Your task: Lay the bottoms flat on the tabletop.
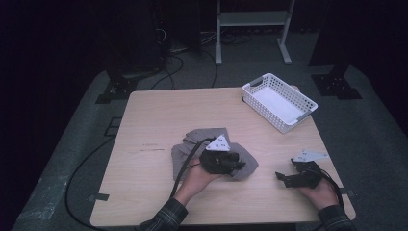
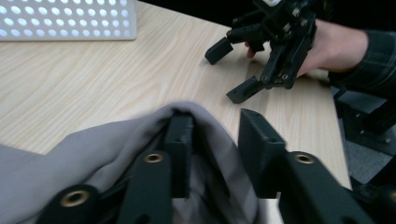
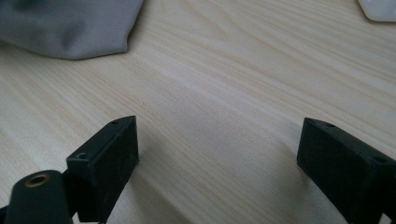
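The grey cloth [image 1: 211, 151] lies crumpled at centre of the high view, on the table [image 1: 144, 144]; the left gripper [image 2: 215, 140] has its jaws partly apart, fabric draped over one and nothing pinched, so a lift may shed the cloth; the right gripper [image 1: 287, 178], lower right, rests wide apart, well clear; the white basket [image 1: 279, 102] sits upper right.

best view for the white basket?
High view: the whole white basket sits at the table's far right corner. Left gripper view shows a stretch of its perforated wall; right gripper view catches a corner.
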A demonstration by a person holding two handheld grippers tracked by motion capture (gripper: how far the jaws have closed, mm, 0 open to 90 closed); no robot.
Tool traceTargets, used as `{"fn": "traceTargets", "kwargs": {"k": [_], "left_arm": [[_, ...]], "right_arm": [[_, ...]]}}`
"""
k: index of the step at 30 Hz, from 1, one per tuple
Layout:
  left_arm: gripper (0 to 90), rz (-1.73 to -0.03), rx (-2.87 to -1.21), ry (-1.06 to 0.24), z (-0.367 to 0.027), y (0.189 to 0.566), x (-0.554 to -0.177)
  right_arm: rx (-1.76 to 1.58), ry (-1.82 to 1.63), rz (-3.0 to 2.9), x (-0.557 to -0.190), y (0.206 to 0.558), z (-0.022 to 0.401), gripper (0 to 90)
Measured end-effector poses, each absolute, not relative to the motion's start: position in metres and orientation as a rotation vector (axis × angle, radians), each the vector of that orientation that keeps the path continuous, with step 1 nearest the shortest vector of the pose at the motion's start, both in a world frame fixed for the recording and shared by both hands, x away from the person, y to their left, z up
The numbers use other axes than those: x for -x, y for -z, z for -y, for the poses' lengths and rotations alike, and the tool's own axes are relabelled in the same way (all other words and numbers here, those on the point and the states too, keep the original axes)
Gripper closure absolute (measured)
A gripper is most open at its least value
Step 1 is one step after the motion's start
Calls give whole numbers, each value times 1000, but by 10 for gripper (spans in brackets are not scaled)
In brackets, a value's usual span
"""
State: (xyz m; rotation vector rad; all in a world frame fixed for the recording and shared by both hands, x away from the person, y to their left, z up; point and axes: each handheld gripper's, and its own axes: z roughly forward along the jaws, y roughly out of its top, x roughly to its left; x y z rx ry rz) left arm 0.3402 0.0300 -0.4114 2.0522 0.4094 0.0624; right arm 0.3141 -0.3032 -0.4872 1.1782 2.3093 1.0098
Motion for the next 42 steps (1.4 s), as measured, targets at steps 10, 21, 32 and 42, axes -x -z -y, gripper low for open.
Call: {"fn": "traceTargets", "kwargs": {"k": [10, 21, 32, 42], "left_arm": [[509, -479, -2000, -114, -74, 394, -345], [462, -636, -1984, -302, -144, 387, -352], [405, -788, -1991, -374, -206, 410, -357], [241, -804, -2018, -392, -206, 440, -376]], "right_arm": [[-1176, -1011, -2311, -314, 487, 303, 114], [-1170, -1013, -2318, -314, 487, 304, 114], [-1169, -1013, -2318, -315, 487, 304, 114], [-1167, -1014, -2318, -315, 487, 304, 115]]}}
